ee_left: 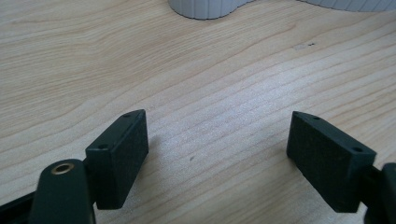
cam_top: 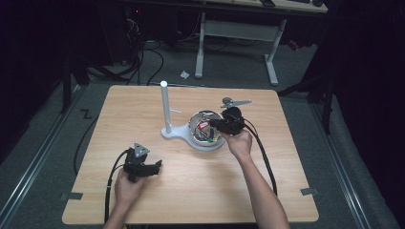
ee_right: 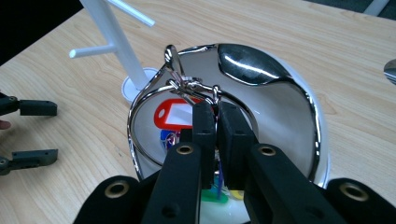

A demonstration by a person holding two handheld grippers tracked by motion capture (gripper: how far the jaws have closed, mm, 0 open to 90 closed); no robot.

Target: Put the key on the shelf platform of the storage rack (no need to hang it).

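Note:
A chrome bowl (cam_top: 201, 118) (ee_right: 280, 88) sits mid-table on a white base, with several coloured key tags inside. My right gripper (cam_top: 213, 123) (ee_right: 216, 114) hangs over the bowl's rim, shut on a metal key ring (ee_right: 187, 85); a red key tag (ee_right: 173, 115) dangles from the ring just inside the bowl. A white peg stand (cam_top: 165, 107) (ee_right: 119, 42) rises to the left of the bowl. My left gripper (cam_top: 158, 166) (ee_left: 217, 149) (ee_right: 55, 132) rests low on the wood near the table's front left, open, with nothing between its jaws.
The stand's white base (ee_left: 205, 7) lies just ahead of the left gripper. Cables trail from both grippers toward the table's front edge. The wooden table (cam_top: 143, 200) has bare wood at the front. A desk frame and cables stand on the floor behind it.

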